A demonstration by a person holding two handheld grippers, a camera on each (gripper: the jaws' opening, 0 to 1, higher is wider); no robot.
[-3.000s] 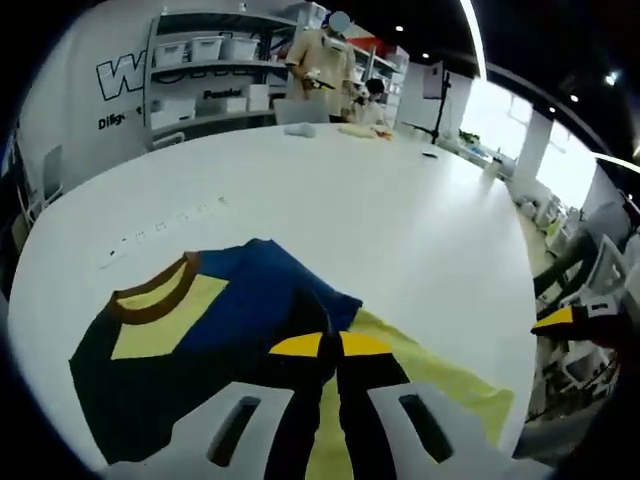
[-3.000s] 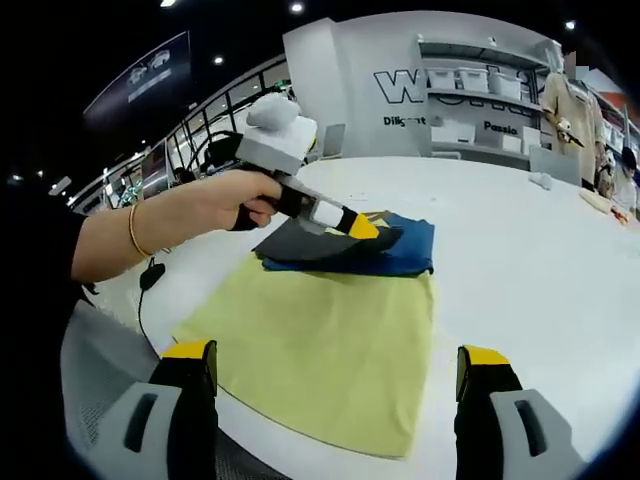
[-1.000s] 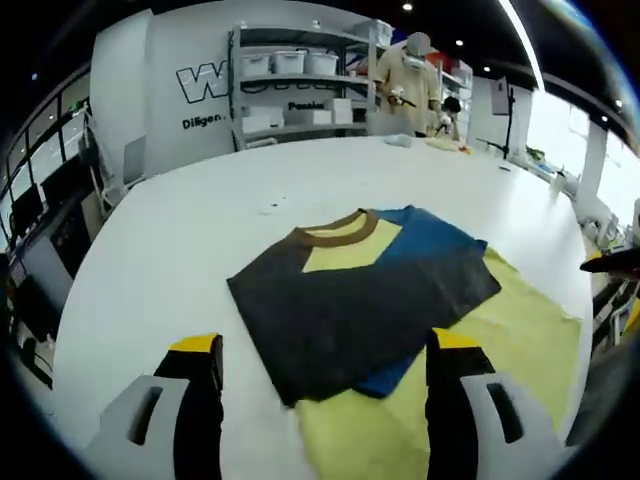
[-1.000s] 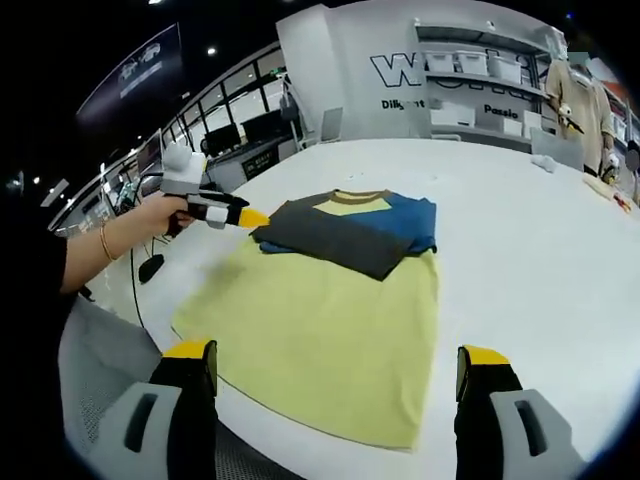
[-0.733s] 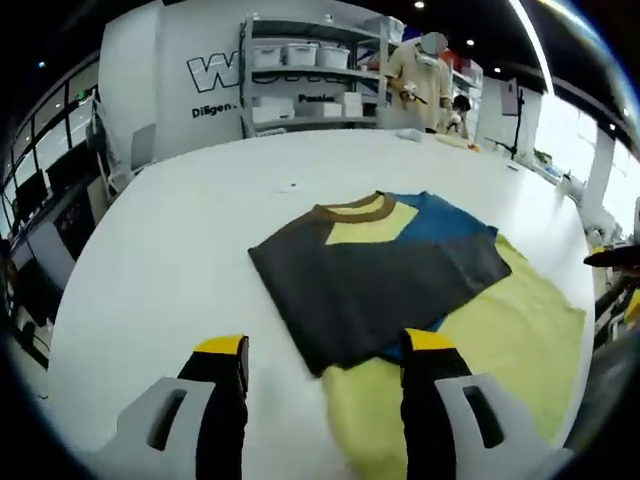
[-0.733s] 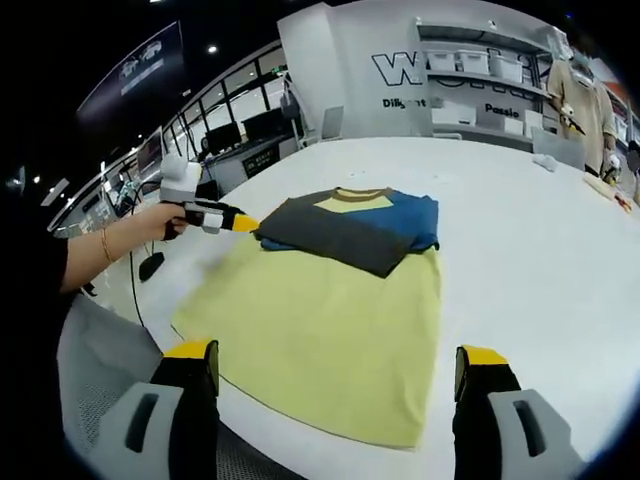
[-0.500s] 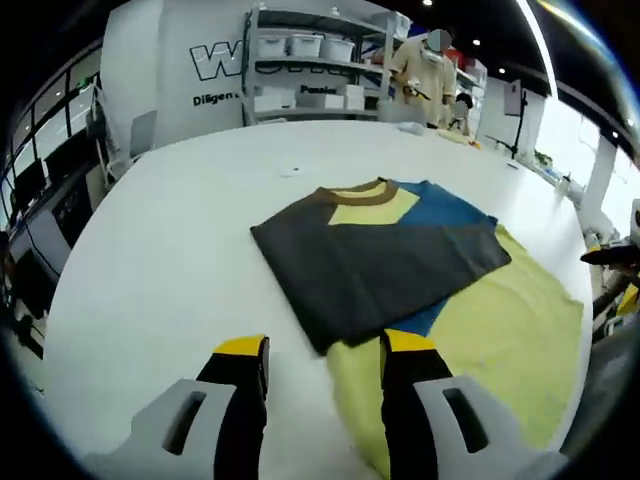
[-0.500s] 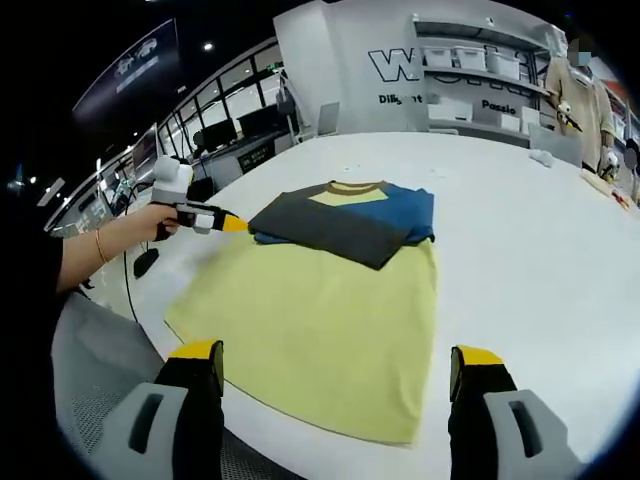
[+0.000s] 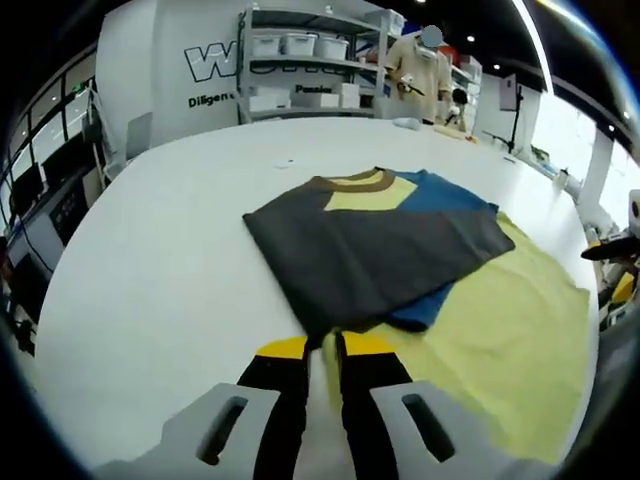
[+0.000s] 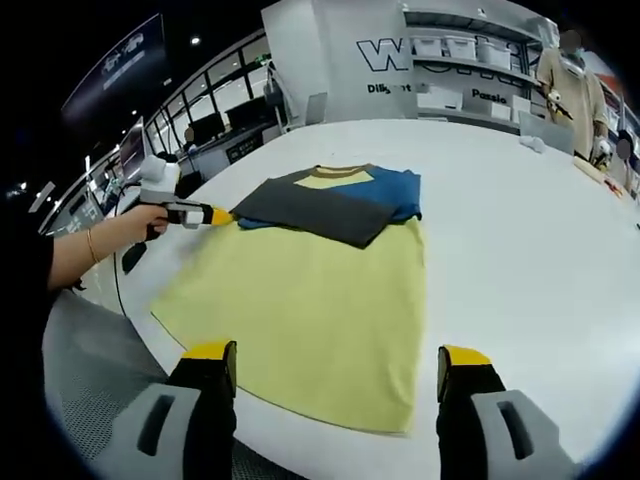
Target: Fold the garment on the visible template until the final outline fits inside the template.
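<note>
Here, the folded garment (image 9: pixel 385 250) lies on the yellow template (image 10: pixel 310 310) atop the white counter (image 9: pixel 150 270); left claw (image 9: pixel 322 347) pinched at its near corner; right claw (image 10: pixel 335 360) spread wide over the template's near edge.

Bright, even indoor light from ceiling spots and strip light (image 9: pixel 530 45). Windows (image 9: pixel 600 150) at right blown out in left gripper view. White table (image 10: pixel 540 240) near glare, shadows soft and faint. Strong fisheye bending at edges; shelving (image 9: pixel 300 60) curves. Centre sharp, periphery softer. Slight blur on distant background.
</note>
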